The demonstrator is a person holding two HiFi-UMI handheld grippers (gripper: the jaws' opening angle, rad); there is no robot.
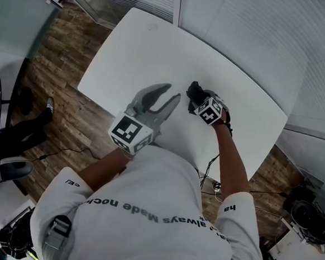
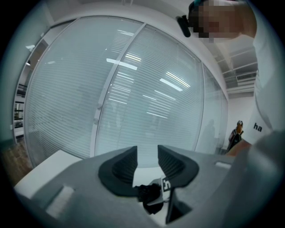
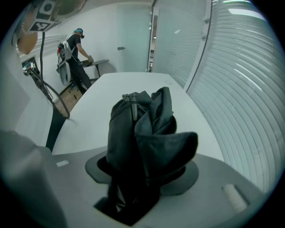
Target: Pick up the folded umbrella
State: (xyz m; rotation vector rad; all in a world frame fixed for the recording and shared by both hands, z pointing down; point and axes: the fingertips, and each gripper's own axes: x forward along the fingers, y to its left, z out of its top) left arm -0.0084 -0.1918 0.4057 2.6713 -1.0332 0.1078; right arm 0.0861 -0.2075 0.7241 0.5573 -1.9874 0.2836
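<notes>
While we are working over the white surface [image 1: 158,48], our left claw [image 1: 173,94] is hovering above it with its jaws spread and nothing between them. Our right claw [image 3: 142,165] is clenching the folded umbrella [image 3: 138,129], a black bundle that is sticking out past the jaws, over the surface's right part.
</notes>
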